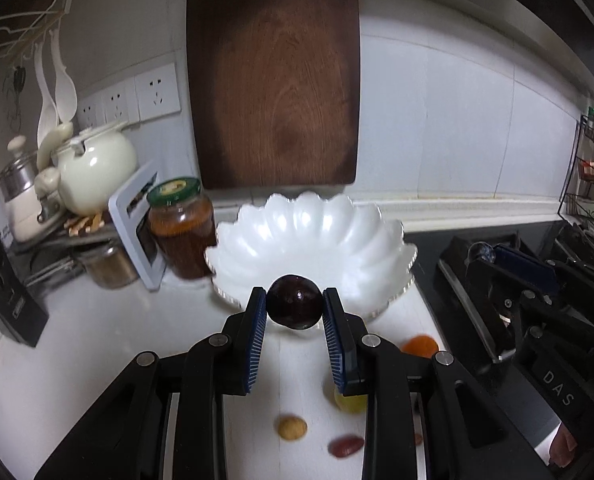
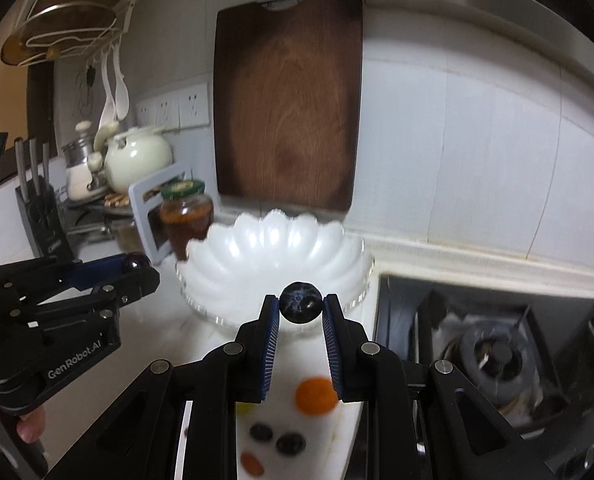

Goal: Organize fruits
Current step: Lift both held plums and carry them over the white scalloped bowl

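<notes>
The left gripper [image 1: 295, 306] is clamped on a dark red cherry [image 1: 294, 302], round with no evident long axis, held in front of the near rim of the white scalloped bowl [image 1: 313, 232]. The right gripper [image 2: 300, 304] pinches a blueberry [image 2: 300, 302], its star-shaped crown facing the camera, also before the bowl. Only the left view shows a tan fruit [image 1: 292, 427] on the white counter [image 1: 97, 340]; only the right view shows two loose blueberries [image 2: 276, 438] and the stove burner [image 2: 497, 360].
</notes>
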Demonstrator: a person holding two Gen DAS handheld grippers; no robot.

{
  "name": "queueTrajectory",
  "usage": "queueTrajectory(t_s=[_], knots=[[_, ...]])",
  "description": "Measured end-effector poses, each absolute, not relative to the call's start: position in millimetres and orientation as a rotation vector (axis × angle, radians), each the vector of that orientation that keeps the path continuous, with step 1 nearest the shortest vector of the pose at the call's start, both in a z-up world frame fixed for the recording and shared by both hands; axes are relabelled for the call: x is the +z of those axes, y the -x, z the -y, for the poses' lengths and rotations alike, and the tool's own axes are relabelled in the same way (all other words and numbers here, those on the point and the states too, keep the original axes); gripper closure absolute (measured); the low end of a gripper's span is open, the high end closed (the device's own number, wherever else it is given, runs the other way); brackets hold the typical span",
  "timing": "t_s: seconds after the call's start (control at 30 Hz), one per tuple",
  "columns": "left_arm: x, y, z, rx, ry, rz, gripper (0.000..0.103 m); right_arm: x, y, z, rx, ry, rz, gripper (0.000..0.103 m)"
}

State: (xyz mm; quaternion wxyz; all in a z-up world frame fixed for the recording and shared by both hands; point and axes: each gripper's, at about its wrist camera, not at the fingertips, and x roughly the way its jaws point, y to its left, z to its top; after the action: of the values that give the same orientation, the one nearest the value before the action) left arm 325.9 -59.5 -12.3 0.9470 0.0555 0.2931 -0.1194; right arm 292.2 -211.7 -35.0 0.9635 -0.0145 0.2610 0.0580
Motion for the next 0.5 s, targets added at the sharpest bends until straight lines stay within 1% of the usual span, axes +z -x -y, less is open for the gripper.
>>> queueTrajectory(t_s=[0.2,0.5], knots=[[-3.5,-354.6,60.4,-0.245,-0.108,-0.591,0.074,-22.7,-322.4,212.8,0.119,0.018,-0.512,0.079],[0.4,-413.9,61.2,-0.239,-0.130,-0.616,0.074,-22.2,-385.8,210.3,0.124,0.033,-0.569,0.079]])
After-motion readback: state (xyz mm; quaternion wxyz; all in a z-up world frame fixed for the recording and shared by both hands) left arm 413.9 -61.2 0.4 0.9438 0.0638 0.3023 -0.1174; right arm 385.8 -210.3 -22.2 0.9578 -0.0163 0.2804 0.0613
